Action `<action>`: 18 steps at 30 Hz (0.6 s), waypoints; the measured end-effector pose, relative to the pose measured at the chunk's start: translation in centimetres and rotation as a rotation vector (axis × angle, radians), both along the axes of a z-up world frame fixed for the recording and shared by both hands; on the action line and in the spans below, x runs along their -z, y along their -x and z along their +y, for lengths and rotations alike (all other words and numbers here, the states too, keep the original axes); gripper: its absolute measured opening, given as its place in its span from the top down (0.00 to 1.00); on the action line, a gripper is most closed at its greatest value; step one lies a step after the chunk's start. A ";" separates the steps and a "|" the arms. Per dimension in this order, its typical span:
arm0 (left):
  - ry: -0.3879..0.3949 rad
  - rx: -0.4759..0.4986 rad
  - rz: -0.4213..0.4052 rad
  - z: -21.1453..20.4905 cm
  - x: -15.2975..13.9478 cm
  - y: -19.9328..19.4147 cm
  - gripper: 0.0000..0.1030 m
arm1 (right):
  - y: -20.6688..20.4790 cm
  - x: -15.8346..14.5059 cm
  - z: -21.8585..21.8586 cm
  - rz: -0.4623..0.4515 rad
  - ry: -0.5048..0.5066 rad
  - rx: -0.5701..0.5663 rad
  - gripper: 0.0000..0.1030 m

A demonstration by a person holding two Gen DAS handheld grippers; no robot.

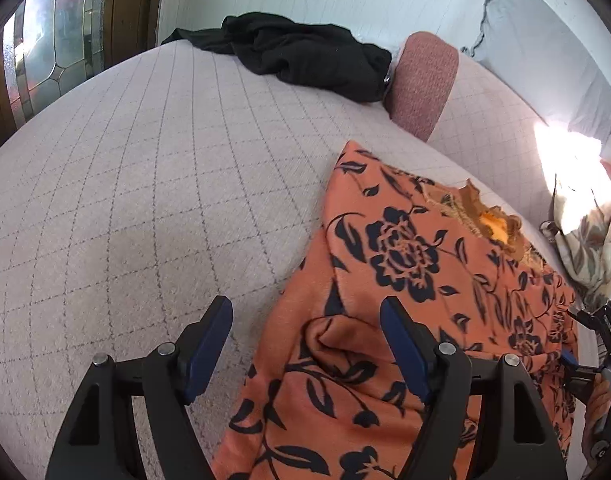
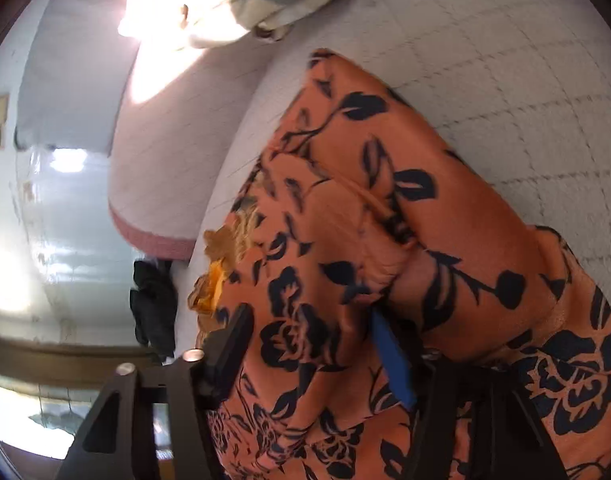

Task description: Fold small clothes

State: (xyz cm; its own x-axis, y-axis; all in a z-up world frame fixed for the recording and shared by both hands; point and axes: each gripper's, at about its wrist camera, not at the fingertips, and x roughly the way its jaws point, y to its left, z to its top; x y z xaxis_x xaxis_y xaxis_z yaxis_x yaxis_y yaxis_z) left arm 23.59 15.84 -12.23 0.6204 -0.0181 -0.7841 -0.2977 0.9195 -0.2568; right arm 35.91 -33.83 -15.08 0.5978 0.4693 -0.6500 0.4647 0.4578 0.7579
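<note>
An orange garment with a dark floral print lies partly folded on a pale checked bed cover. My left gripper stands open over the garment's left edge. One blue pad is above the bare cover, the other above a raised wrinkle of cloth. In the right wrist view the same garment fills the frame. My right gripper is open with orange cloth bunched between its fingers, and a fold drapes over the right finger. The right gripper also shows at the far right edge, held by a hand.
A crumpled black garment lies at the far side of the bed, next to a pink-edged cushion. A cream leaf-print cloth lies to the right in bright sunlight. A window is at the far left.
</note>
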 end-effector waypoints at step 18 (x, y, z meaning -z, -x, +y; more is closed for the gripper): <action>-0.040 0.025 0.001 0.1 0.4 -0.5 0.25 | 5.2 -1.8 -1.3 -0.029 0.173 0.018 0.47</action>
